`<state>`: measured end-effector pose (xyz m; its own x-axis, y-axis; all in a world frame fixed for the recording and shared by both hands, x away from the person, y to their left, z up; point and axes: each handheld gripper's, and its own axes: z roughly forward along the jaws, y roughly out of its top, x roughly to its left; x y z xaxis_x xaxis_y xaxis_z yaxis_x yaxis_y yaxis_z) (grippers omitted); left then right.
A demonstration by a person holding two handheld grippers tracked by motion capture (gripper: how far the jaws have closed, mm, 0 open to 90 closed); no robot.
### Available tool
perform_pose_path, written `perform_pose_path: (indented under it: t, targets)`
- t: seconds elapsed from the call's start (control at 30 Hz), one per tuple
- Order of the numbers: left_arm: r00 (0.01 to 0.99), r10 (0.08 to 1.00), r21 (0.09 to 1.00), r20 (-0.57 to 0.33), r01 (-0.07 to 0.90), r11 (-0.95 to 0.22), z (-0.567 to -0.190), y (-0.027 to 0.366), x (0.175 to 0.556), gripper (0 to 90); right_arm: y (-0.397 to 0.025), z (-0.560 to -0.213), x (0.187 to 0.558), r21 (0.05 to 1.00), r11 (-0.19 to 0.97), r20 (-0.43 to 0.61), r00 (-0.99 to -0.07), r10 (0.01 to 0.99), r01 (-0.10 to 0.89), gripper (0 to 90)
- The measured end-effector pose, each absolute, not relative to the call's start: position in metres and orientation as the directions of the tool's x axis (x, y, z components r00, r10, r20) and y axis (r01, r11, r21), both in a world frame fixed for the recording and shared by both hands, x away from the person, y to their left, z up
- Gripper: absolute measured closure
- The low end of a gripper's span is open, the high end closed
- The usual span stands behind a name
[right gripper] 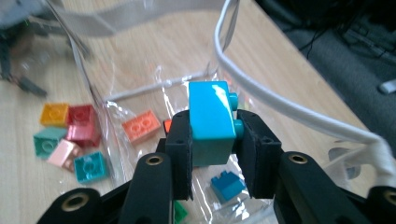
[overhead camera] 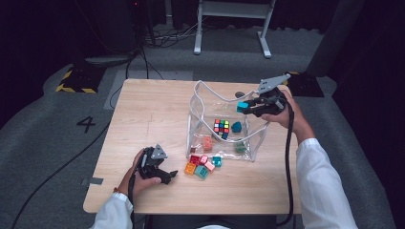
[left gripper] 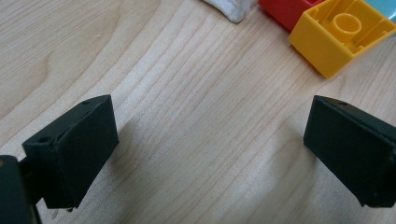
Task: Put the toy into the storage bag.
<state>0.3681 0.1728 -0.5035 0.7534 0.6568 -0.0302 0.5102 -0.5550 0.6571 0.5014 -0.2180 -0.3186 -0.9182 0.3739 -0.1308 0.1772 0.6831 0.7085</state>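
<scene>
My right gripper (overhead camera: 244, 107) (right gripper: 214, 130) is shut on a cyan brick (overhead camera: 242, 107) (right gripper: 209, 116) and holds it above the open mouth of a clear plastic bag (overhead camera: 198, 107) (right gripper: 280, 105). In the bag lie a Rubik's cube (overhead camera: 221, 126), a blue brick (overhead camera: 236, 127) (right gripper: 227, 185), an orange brick (overhead camera: 207, 142) (right gripper: 141, 125) and a green brick (overhead camera: 240, 147). My left gripper (overhead camera: 162, 175) (left gripper: 210, 123) rests open, low over the bare tabletop. It is just left of a loose pile of bricks, whose yellow brick (overhead camera: 190, 168) (left gripper: 343, 35) is nearest.
The pile in front of the bag also holds a red brick (overhead camera: 194, 159) (left gripper: 285, 9), a pink brick (overhead camera: 204, 159) and teal bricks (overhead camera: 201, 171). The wooden table (overhead camera: 143, 109) has bare room at left and back. Cables trail off its front edge.
</scene>
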Motion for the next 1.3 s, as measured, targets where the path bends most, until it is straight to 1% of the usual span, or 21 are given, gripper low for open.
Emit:
perform_pose_path:
  t: [0.1,0.23,0.3,0.37,0.4,0.5,0.53,0.6,0.7,0.83,0.9,0.97,1.07,1.13,1.17,1.2,1.23,1.3]
  targets:
    - [0.754,0.657,0.657,-0.03,0.51,-0.555,-0.503,0.173,0.368,3.1,-0.212,-0.323,0.507,0.649,0.735,-0.144,-0.917,0.372,0.196,67.8]
    - [0.754,0.657,0.657,-0.03,0.51,-0.555,-0.503,0.173,0.368,3.2,-0.212,-0.33,0.512,0.571,0.783,-0.151,-0.906,0.395,0.246,67.8]
    - [0.754,0.656,0.657,-0.03,0.51,-0.555,-0.503,0.173,0.368,3.2,-0.214,-0.331,0.514,0.535,0.802,-0.155,-0.903,0.401,0.265,67.8]
    - [0.754,0.656,0.657,-0.03,0.51,-0.555,-0.503,0.173,0.368,3.2,-0.216,-0.333,0.515,0.532,0.805,-0.153,-0.905,0.397,0.264,67.8]
    - [0.754,0.656,0.657,-0.03,0.51,-0.555,-0.503,0.173,0.368,3.2,-0.221,-0.333,0.516,0.492,0.829,-0.16,-0.908,0.388,0.267,67.8]
    - [0.754,0.657,0.657,-0.03,0.51,-0.555,-0.504,0.173,0.368,3.2,-0.228,-0.335,0.517,0.442,0.852,-0.155,-0.911,0.383,0.282,67.8]
    - [0.754,0.657,0.657,-0.03,0.51,-0.555,-0.504,0.173,0.368,3.2,-0.231,-0.334,0.516,0.415,0.858,-0.163,-0.904,0.396,0.301,67.7]
    - [0.753,0.657,0.657,-0.031,0.511,-0.555,-0.503,0.173,0.368,3.2,-0.236,-0.333,0.515,0.403,0.862,-0.167,-0.902,0.399,0.307,67.7]
    - [0.754,0.656,0.657,-0.03,0.509,-0.555,-0.504,0.173,0.368,3.1,-0.241,-0.331,0.513,0.408,0.859,-0.167,-0.9,0.404,0.31,67.6]
    - [0.754,0.656,0.657,-0.03,0.51,-0.555,-0.503,0.173,0.368,3.2,-0.251,-0.329,0.506,0.467,0.829,-0.171,-0.889,0.425,0.307,67.1]
    - [0.753,0.657,0.656,-0.029,0.51,-0.556,-0.503,0.173,0.368,3.2,-0.254,-0.328,0.503,0.508,0.806,-0.151,-0.89,0.431,0.304,63.7]
    - [0.755,0.655,0.659,-0.026,0.506,-0.557,-0.504,0.173,0.369,3.1,-0.258,-0.327,0.5,0.545,0.781,-0.16,-0.877,0.454,0.305,58.5]
    - [0.753,0.657,0.657,-0.03,0.51,-0.555,-0.503,0.173,0.368,3.0,-0.261,-0.328,0.491,0.619,0.719,-0.129,-0.862,0.49,0.316,55.9]
    - [0.753,0.658,0.657,-0.03,0.511,-0.555,-0.503,0.173,0.368,3.0,-0.266,-0.326,0.485,0.676,0.671,-0.13,-0.847,0.515,0.304,53.9]
    - [0.753,0.658,0.657,-0.03,0.511,-0.555,-0.503,0.173,0.368,3.1,-0.266,-0.326,0.485,0.676,0.671,-0.13,-0.847,0.515,0.304,53.9]
    - [0.753,0.657,0.656,-0.029,0.511,-0.556,-0.503,0.173,0.368,3.1,-0.271,-0.321,0.476,0.746,0.597,-0.114,-0.825,0.553,0.297,52.2]
    - [0.753,0.657,0.656,-0.029,0.511,-0.556,-0.503,0.173,0.368,3.0,-0.273,-0.318,0.473,0.765,0.574,-0.106,-0.821,0.561,0.293,52.5]
    - [0.753,0.657,0.656,-0.029,0.51,-0.556,-0.503,0.173,0.368,3.1,-0.276,-0.315,0.466,0.795,0.539,-0.099,-0.817,0.568,0.278,47.9]
